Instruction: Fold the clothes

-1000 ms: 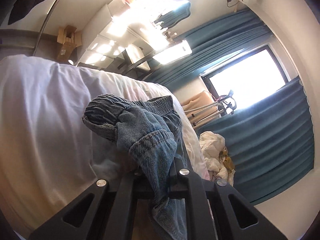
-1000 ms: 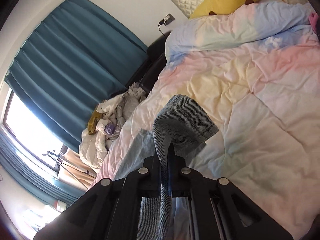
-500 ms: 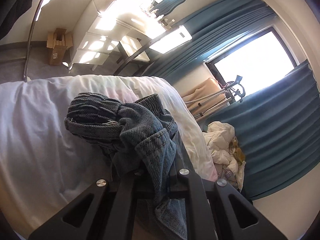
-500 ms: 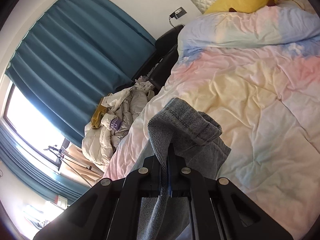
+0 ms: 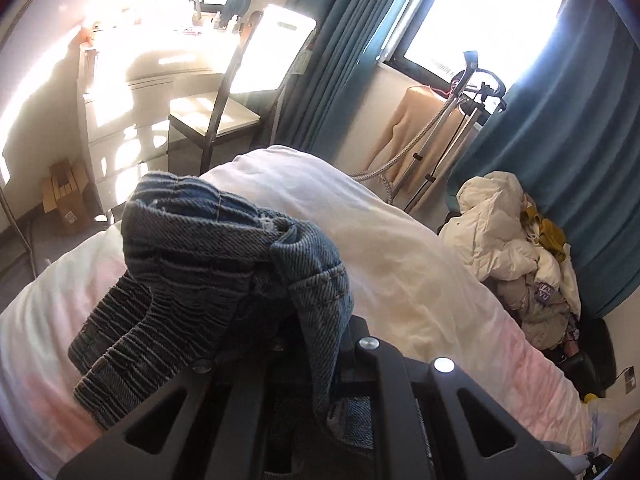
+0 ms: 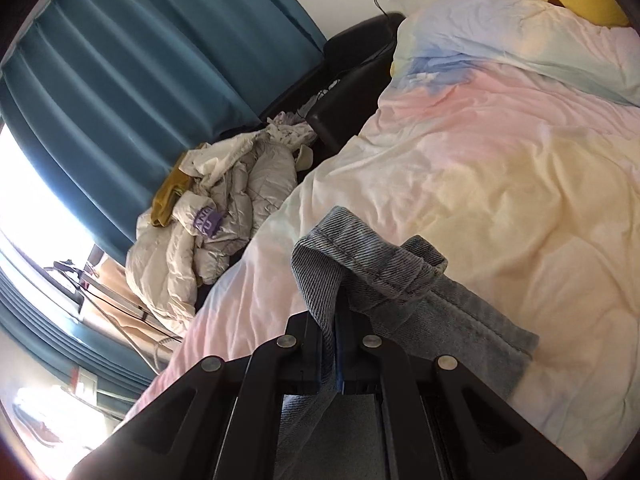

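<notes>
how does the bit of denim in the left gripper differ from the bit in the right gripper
The left gripper is shut on a bunched, ribbed elastic part of the denim garment, dark blue and heaped in thick folds. The right gripper is shut on a flat stitched hem of the denim garment, paler blue, running thin between its fingers. Both parts are pinched tight above the pastel duvet.

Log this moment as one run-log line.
left gripper: shut on denim garment | right gripper: shut on denim | over duvet
</notes>
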{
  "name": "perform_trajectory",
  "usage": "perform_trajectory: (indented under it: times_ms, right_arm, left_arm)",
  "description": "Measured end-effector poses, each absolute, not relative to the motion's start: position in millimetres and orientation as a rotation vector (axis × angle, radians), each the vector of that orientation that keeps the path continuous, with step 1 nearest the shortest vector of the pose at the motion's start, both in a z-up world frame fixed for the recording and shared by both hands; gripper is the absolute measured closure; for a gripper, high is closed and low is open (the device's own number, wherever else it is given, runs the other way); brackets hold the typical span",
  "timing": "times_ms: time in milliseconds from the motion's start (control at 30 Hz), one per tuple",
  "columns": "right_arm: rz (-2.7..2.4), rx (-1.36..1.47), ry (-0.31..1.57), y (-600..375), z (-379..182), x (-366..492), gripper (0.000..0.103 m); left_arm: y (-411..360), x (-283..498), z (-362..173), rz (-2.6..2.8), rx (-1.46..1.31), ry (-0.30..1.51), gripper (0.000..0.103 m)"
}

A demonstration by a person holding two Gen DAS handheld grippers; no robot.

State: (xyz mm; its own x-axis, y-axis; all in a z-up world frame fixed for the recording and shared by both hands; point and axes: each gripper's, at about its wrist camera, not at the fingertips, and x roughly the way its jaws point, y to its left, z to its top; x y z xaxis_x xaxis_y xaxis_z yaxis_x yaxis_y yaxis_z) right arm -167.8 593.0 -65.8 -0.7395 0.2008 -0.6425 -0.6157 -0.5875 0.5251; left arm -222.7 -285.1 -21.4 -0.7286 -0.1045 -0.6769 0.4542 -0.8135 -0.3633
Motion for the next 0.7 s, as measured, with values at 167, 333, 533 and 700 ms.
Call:
perform_trajectory:
  times_ms: [167,333,533,700]
  right_arm:
    - [2.27,-0.873,1.019,599,-119,-211,0.1]
    - [2.29,-0.927,1.003,599,-141,-225,0.098]
    - [2.36,-0.864,1.112,598,-123,-193,0.068]
    - [2.405,-0.728,1.173,585,-108,-135,0.05]
  left_arm:
    - [-285,-276,-64,-2.456,1.113,0.685,0.097]
    - [-290,-290,-73,-2.406,1.23,0.69,0.096]
    - [-285,-249,-37,-2.541,1.151,0.741,0.091]
    - [-273,-189,-4,-2.69,0.964,0.8,0.043]
